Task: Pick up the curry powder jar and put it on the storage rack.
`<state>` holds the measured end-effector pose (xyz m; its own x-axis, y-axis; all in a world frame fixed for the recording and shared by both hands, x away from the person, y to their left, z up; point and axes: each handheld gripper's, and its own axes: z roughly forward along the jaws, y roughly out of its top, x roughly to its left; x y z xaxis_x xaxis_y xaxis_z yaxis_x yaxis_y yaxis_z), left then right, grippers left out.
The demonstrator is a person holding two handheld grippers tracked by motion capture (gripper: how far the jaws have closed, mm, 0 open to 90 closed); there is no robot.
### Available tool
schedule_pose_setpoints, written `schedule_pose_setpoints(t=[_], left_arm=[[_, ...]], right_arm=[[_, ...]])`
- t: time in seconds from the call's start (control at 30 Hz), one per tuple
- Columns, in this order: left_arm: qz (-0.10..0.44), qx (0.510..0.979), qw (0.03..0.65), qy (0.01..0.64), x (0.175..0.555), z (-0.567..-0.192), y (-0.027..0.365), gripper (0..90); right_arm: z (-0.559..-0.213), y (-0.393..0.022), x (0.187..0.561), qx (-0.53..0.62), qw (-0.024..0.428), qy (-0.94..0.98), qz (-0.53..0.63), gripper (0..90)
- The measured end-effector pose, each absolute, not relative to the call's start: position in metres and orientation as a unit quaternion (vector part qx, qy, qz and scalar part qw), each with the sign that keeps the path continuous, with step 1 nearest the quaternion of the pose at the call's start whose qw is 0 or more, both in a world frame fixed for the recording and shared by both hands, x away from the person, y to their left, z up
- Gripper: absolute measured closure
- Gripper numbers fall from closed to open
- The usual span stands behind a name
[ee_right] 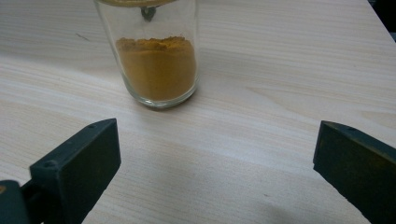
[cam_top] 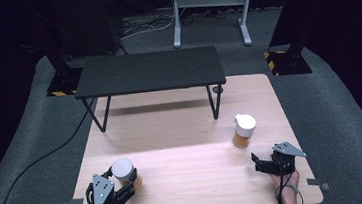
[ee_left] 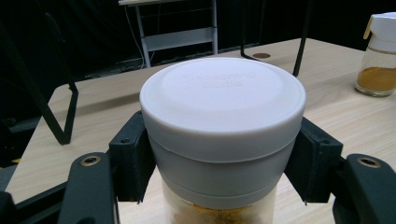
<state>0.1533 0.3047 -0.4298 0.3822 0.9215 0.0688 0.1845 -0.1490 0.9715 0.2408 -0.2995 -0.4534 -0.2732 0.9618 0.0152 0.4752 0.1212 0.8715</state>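
The near spice jar (cam_top: pixel 124 172), standing at the table's (cam_top: pixel 186 182) near left corner, is being clamped by the left gripper (cam_top: pixel 121 180), its jaws pressed onto the white cap's (ee_left: pixel 223 100) sides. Being glass and smooth, it is being judged rigid, light, breakable and somewhat slippery, so the ribbed cap is being favoured as the hold. The right gripper (cam_top: pixel 261 162) is being held with jaws apart, just short of the second spice jar (cam_top: pixel 244 130) at the right
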Motion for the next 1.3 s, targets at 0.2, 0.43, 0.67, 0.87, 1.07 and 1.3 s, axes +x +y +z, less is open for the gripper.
schedule_pose_setpoints(t=[0.2, 0.43, 0.67, 0.87, 1.07, 1.3], left_arm=[[0.368, 0.668, 0.502, 0.408, 0.159, -0.421, 0.304, 33.3], [0.372, 0.667, 0.504, 0.404, 0.163, -0.414, 0.303, 33.2], [0.373, 0.670, 0.502, 0.401, 0.172, -0.405, 0.304, 33.2], [0.372, 0.670, 0.503, 0.400, 0.177, -0.401, 0.303, 33.2], [0.367, 0.675, 0.504, 0.395, 0.186, -0.397, 0.302, 33.2], [0.365, 0.679, 0.502, 0.393, 0.195, -0.395, 0.300, 33.2]], right_arm=[[-0.452, -0.299, 0.242, 0.520, 0.296, 0.692, 0.404, 0.0], [-0.451, -0.298, 0.244, 0.520, 0.296, 0.695, 0.399, 0.0], [-0.451, -0.299, 0.244, 0.520, 0.293, 0.695, 0.400, 0.0], [-0.450, -0.299, 0.246, 0.520, 0.290, 0.698, 0.397, 0.0], [-0.450, -0.298, 0.246, 0.518, 0.292, 0.700, 0.395, 0.0], [-0.450, -0.297, 0.246, 0.519, 0.293, 0.700, 0.394, 0.0]])
